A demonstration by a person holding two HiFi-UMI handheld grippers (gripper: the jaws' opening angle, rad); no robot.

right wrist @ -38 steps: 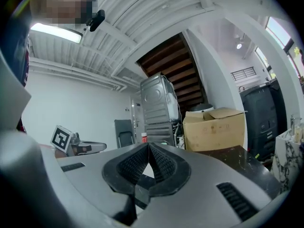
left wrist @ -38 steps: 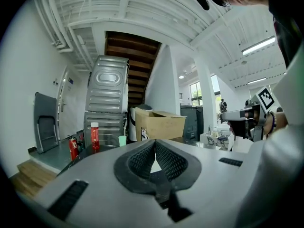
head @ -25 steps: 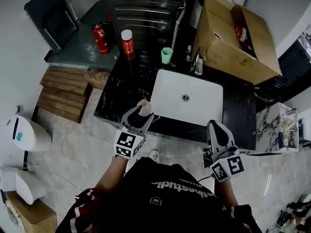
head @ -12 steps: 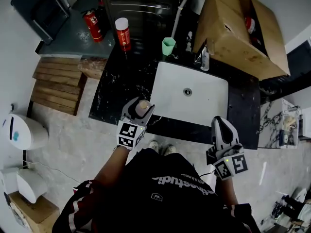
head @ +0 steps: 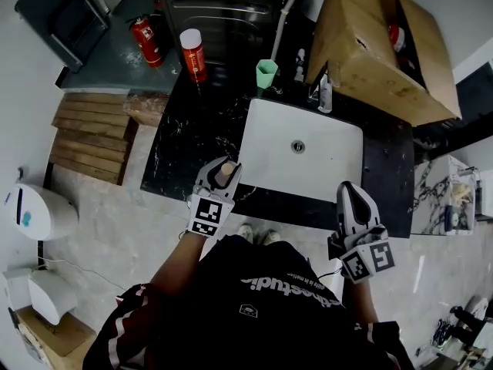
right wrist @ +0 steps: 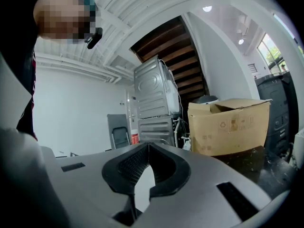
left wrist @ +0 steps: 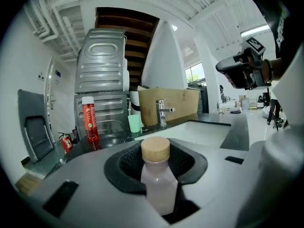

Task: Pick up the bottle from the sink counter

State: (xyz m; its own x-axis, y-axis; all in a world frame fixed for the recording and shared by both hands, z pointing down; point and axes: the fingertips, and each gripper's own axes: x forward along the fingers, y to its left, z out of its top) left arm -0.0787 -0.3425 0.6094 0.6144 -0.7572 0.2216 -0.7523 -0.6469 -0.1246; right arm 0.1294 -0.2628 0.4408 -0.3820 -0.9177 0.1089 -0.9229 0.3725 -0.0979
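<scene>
A small pale bottle (head: 226, 173) with a tan wooden cap stands at the front edge of the black marble counter (head: 185, 141), left of the white sink (head: 323, 172). My left gripper (head: 224, 165) reaches around it, and its jaws are closing with the bottle between them. In the left gripper view the bottle (left wrist: 159, 184) stands upright inside the ring of black pads (left wrist: 122, 165), which hug its body. My right gripper (head: 349, 196) hangs in front of the sink's right corner, apart from the bottle. Its jaws are shut and hold nothing (right wrist: 148, 148).
At the back of the counter stand a red spray can (head: 192, 55), a green cup (head: 266, 74) and the faucet (head: 323, 91). A large open cardboard box (head: 377, 48) fills the back right. A fire extinguisher (head: 144, 37) and wooden slats (head: 92, 133) lie left.
The left gripper's jaws, spread wide beside the bottle earlier, have come in around it. The right gripper has stayed shut in front of the sink.
</scene>
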